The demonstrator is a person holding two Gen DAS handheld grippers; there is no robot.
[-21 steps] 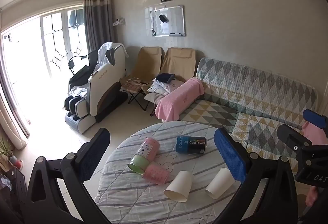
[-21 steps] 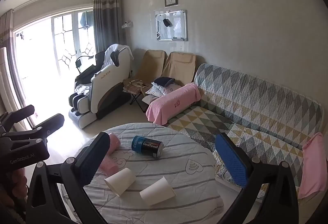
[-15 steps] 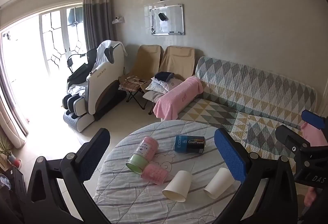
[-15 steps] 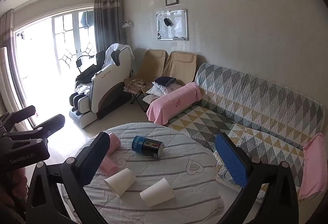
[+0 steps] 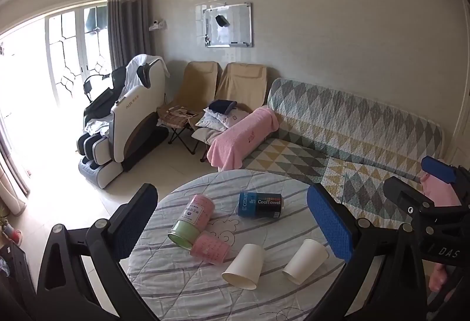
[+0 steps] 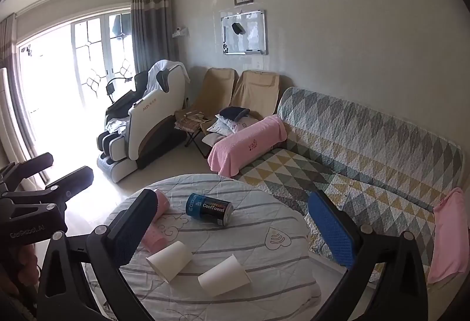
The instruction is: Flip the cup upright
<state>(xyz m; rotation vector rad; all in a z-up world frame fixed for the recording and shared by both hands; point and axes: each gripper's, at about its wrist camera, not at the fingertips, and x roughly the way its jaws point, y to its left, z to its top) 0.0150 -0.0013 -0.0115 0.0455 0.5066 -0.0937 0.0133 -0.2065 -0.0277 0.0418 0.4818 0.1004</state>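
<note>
Both grippers hover above the round table (image 5: 182, 285) with nothing between their fingers. Left gripper (image 5: 235, 221) has its blue textured pads spread wide; right gripper (image 6: 235, 230) is likewise spread wide. Two white paper cups lie on their sides near the table's near edge, side by side and apart: one cup (image 5: 245, 266) below the left gripper's gap, the second cup (image 5: 305, 260) just inside its right pad. Behind them lie a pink cup (image 5: 209, 249), touching a pink-and-green canister (image 5: 192, 221), and a blue CoolTowel can (image 5: 260, 205) nearer the far edge. A striped quilted cloth covers the table.
</note>
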